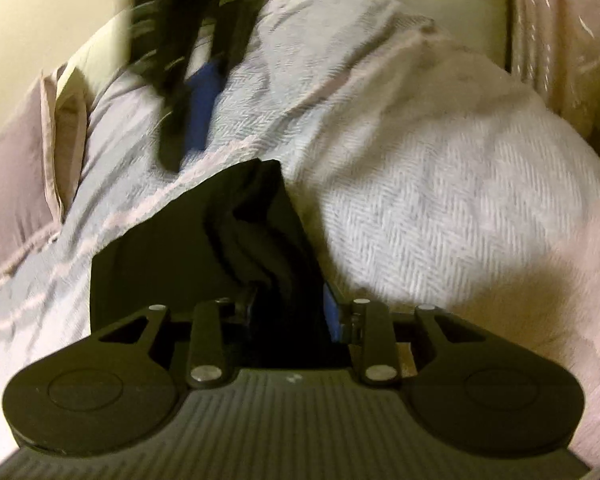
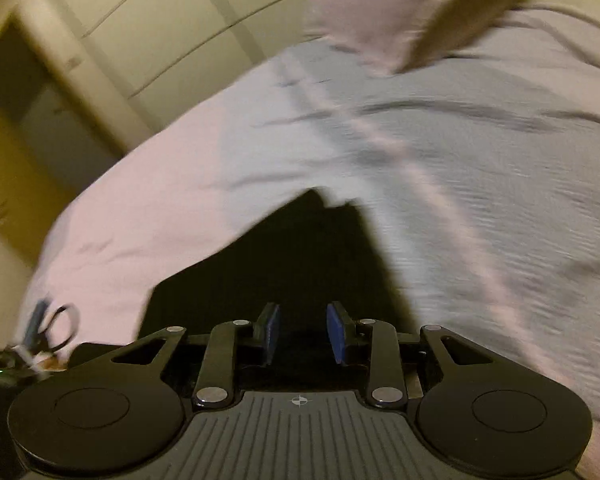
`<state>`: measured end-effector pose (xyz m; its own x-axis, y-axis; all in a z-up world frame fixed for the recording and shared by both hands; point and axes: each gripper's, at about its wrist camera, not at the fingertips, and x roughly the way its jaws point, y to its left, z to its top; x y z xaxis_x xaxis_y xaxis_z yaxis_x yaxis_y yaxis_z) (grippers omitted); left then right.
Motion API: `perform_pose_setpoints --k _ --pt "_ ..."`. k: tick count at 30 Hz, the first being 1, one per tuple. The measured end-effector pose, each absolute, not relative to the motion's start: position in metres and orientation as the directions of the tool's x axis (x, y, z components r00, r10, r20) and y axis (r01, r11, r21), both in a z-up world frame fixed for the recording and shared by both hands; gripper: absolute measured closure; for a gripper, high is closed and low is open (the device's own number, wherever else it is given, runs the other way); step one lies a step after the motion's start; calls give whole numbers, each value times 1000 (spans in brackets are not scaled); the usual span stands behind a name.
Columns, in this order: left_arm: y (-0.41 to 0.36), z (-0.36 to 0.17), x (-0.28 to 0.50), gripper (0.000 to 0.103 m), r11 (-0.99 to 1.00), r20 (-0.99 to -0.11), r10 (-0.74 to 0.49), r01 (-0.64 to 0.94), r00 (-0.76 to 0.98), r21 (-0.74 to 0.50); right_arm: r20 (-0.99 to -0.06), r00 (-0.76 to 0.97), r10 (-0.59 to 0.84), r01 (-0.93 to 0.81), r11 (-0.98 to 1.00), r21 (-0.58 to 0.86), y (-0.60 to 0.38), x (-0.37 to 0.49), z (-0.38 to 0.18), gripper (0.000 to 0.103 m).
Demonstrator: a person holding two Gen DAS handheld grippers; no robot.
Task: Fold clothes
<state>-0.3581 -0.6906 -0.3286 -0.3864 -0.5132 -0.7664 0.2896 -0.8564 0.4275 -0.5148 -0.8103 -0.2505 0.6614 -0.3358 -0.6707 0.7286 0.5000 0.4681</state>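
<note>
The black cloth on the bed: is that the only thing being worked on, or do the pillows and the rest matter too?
Part of the job:
- black cloth, bunched between the left gripper fingers
- right gripper, over the cloth, nothing visibly pinched

Just lying about:
- bedspread
- pillow
- wardrobe doors
</note>
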Motion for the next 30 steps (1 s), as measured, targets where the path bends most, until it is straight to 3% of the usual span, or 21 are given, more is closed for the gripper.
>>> perform_pose_setpoints --k 5,10,14,16,18,20,27,30 --pt "-686 -316 -331 71 -858 -779 -500 341 -378 384 -774 605 -185 714 555 426 -808 -500 -298 73" --pt "-695 -292 -289 70 -802 -759 -552 469 -346 370 -870 472 -145 761 566 318 -786 -532 -305 72" --pt "-728 -284 -262 61 -746 -767 -554 602 -323 286 -822 511 -252 780 538 321 -780 -544 -273 72" --pt "-737 -284 -258 61 -751 -780 -519 622 -348 222 -783 542 -307 768 560 312 -783 -534 -256 72" --pt "-728 -285 -264 69 -796 -793 -474 570 -382 201 -745 579 -331 740 597 309 -788 -515 -246 72" --pt "-711 -291 -273 70 -838 -815 -432 505 -386 205 -721 612 -325 707 635 313 -795 -494 -246 72" --pt "-670 -305 -271 63 -854 -852 -376 492 -365 167 -811 556 -181 669 677 307 -803 -474 -298 72" --pt "-668 -289 -261 64 -827 -840 -380 549 -387 121 -819 548 -170 684 655 322 -808 -482 -286 72"
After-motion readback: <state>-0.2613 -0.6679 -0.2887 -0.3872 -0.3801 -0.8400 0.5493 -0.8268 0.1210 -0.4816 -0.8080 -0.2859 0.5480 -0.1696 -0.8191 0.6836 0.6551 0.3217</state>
